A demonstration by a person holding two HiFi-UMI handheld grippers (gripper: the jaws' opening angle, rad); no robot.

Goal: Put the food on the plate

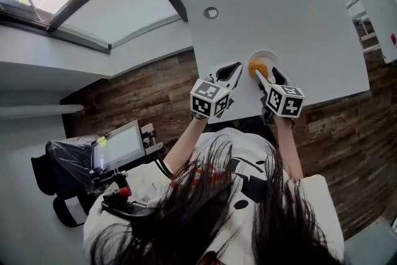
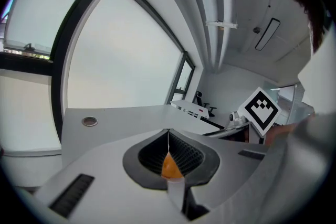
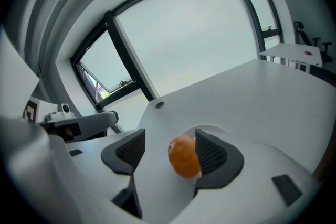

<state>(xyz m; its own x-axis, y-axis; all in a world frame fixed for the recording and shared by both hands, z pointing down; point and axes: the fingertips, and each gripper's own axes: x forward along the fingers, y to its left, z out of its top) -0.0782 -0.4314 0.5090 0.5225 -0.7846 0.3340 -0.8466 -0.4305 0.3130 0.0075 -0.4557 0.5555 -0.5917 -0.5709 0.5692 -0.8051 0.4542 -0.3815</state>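
Note:
A round orange food item (image 1: 257,67) lies on a small white plate (image 1: 268,53) near the front edge of the white table (image 1: 310,28). My right gripper (image 1: 261,76) is open over the plate. In the right gripper view the orange food (image 3: 184,157) sits between the jaws against the right pad (image 3: 209,152), with the plate rim (image 3: 211,128) just behind. My left gripper (image 1: 234,69) is shut with nothing in it, just left of the plate. Its pads (image 2: 179,152) meet, and a sliver of the orange food (image 2: 170,167) shows below them.
A round metal grommet (image 1: 211,12) is set in the table at the far left. Another white table (image 1: 379,6) stands to the right. Dark wooden floor (image 1: 155,90) lies left of the table, and large windows are beyond it.

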